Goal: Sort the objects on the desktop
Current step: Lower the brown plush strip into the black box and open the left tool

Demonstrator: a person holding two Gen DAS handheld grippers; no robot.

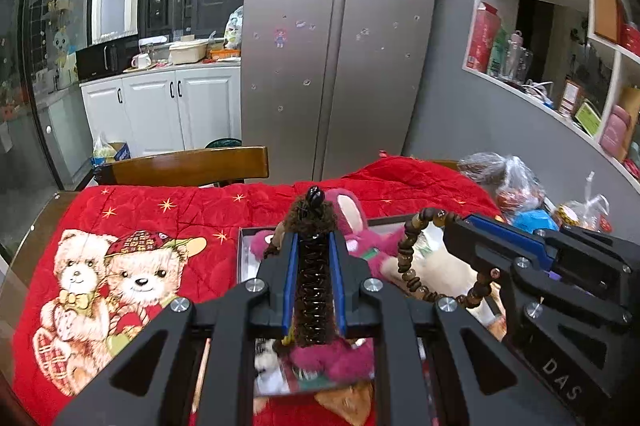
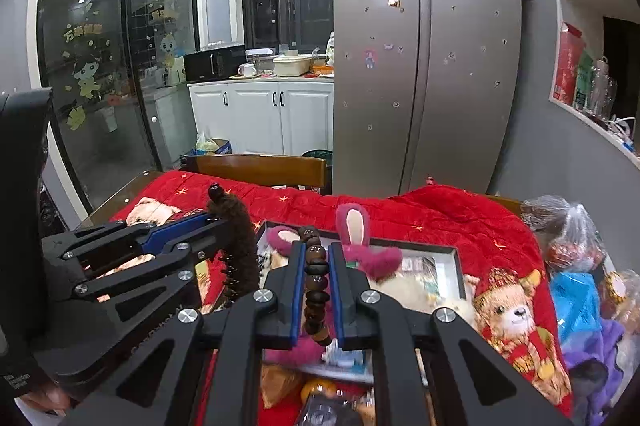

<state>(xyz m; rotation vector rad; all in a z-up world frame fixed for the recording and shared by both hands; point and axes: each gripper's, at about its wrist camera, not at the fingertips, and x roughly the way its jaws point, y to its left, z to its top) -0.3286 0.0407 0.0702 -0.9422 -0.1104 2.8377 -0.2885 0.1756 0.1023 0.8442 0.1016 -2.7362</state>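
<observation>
On right gripper (image 1: 480,226) body, white letters "DAS".

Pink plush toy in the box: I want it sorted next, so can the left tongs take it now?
Probably not yet: the left tongs are shut on a brown tassel, though the pink plush toy lies unobstructed just beyond.

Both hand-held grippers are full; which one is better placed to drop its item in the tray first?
Probably right. The right hand-held gripper, shut on the wooden bead bracelet, sits over the tray; the left hand-held gripper, shut on the brown hair clip, sits nearer the tray's edge.
</observation>
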